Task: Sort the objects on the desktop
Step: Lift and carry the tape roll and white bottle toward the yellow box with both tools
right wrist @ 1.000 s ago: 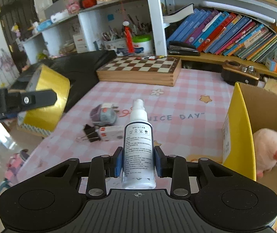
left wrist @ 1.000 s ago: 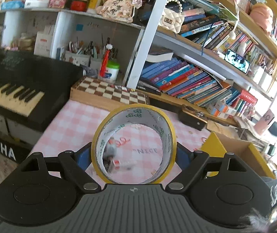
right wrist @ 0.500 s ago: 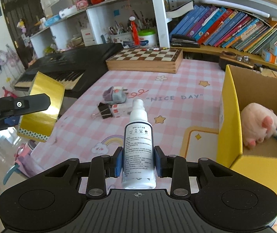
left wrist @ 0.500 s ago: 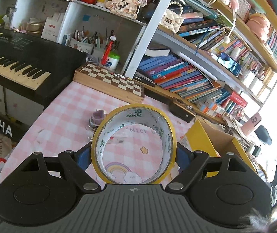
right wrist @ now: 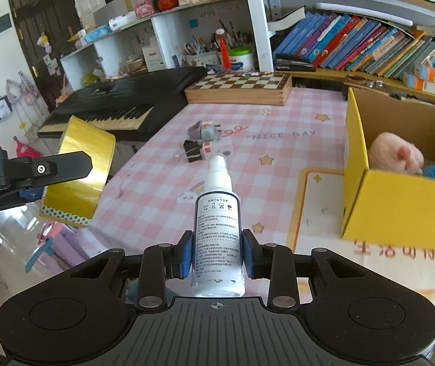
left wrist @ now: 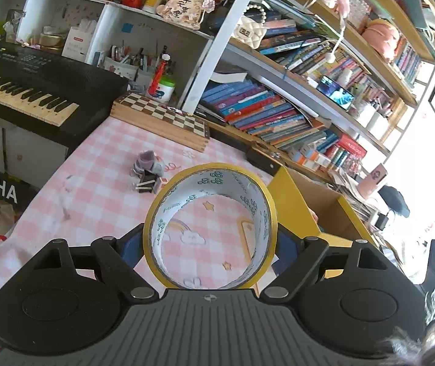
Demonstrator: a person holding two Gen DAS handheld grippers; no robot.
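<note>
My left gripper [left wrist: 209, 244] is shut on a roll of yellow tape [left wrist: 162, 213] and holds it in the air off the table's front left edge; the roll also shows in the right wrist view [right wrist: 78, 177]. My right gripper [right wrist: 217, 251] is shut on a white spray bottle [right wrist: 217, 238], held upright above the table's front. An open yellow cardboard box [right wrist: 394, 204] stands at the right with a pink plush toy [right wrist: 395, 157] inside; the box also shows in the left wrist view [left wrist: 293, 201]. A black binder clip [right wrist: 193, 151], a small white box [right wrist: 219, 146] and a purple plug [right wrist: 202, 129] lie mid-table.
The table wears a pink checked cloth [right wrist: 278, 140]. A wooden chessboard box [right wrist: 238, 88] sits at the back. A black keyboard [right wrist: 119, 106] stands left of the table. Bookshelves [right wrist: 354, 42] line the back wall.
Both grippers have pulled back and risen from the table with their loads. The table objects look smaller and farther, and more of the yellow box shows.
</note>
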